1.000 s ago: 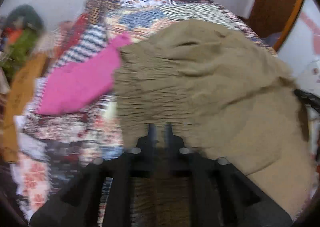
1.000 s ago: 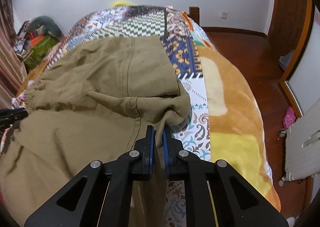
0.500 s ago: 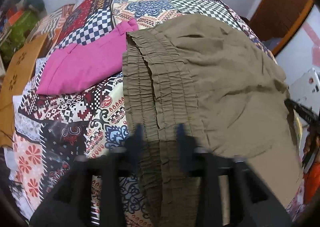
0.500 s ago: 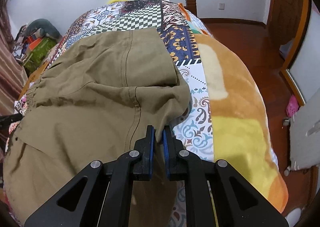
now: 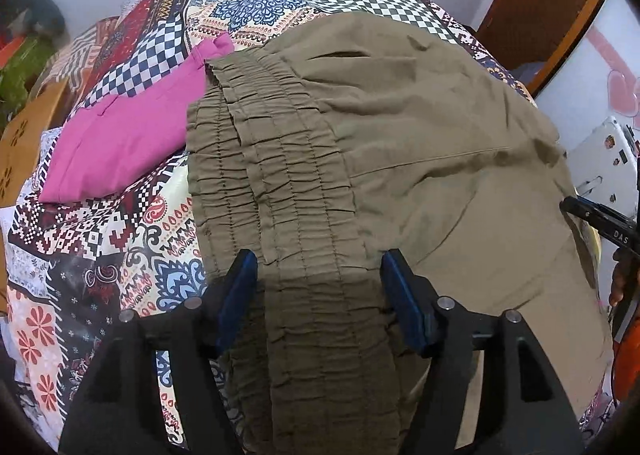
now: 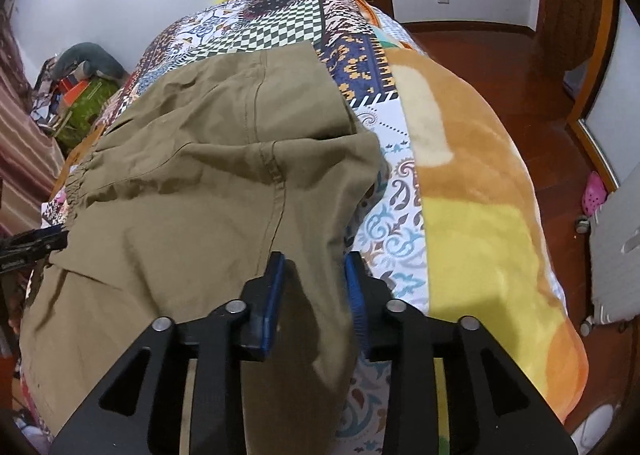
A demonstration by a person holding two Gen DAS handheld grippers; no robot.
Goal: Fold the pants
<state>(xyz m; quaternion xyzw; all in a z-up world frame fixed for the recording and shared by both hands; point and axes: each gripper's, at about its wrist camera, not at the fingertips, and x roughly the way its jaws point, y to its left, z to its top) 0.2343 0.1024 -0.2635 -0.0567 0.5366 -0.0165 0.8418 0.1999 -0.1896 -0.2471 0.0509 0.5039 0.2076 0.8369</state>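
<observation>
Olive pants (image 5: 400, 143) lie on the patchwork bedspread (image 5: 120, 247), doubled over w/ waistband stacked toward 9 o'clock in the left view. Left gripper (image 5: 316, 275) has fingers wide apart over the waistband; right gripper (image 6: 314, 279) is also parted, cloth between but not clamped. Est. one fold done; more folds and smoothing left. Pink garment (image 5: 120, 147) sits at 10 o'clock, just beside.
</observation>
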